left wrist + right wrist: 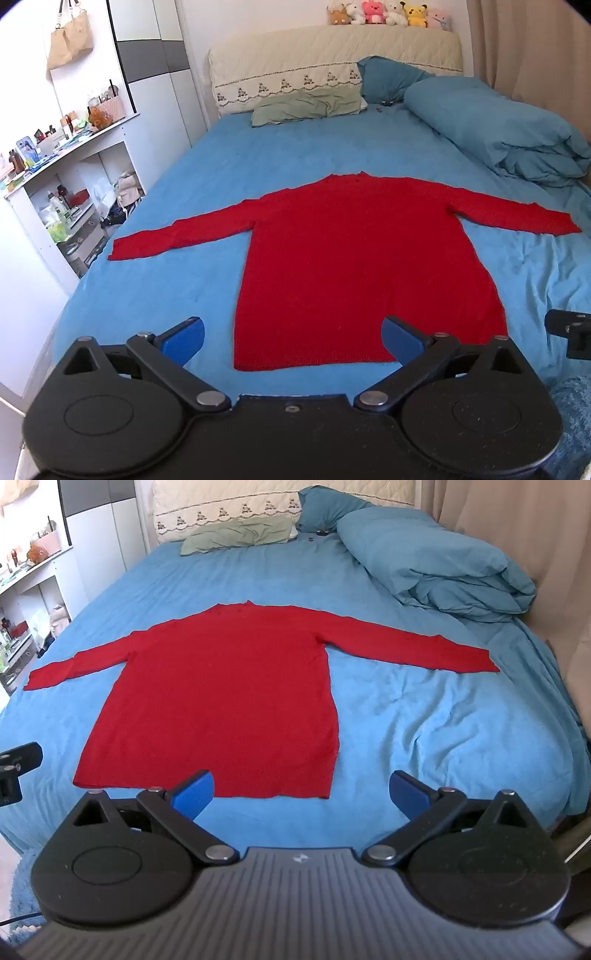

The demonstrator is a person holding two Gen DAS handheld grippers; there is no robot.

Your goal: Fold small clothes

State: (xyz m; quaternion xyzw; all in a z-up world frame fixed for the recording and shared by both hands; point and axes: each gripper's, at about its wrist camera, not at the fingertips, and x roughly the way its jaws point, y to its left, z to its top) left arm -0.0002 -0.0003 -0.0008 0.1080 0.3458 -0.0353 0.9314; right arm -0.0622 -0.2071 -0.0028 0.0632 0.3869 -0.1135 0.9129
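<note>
A red knitted sweater [354, 258] [229, 686] lies flat on the blue bed sheet [166, 288] [424, 716], both sleeves spread out sideways and the neck pointing to the headboard. My left gripper [293, 338] hovers open over the hem near its left corner, blue pads wide apart with nothing between them. My right gripper [301, 792] is open too, hanging above the hem's right corner, clear of the cloth. Each gripper's black body shows at the edge of the other's view.
A rolled blue duvet [498, 125] [436, 561] lies at the back right. Pillows [306, 105] rest against the cream headboard [332, 55], plush toys on top. White shelves [66, 177] with clutter stand left of the bed; a curtain hangs on the right.
</note>
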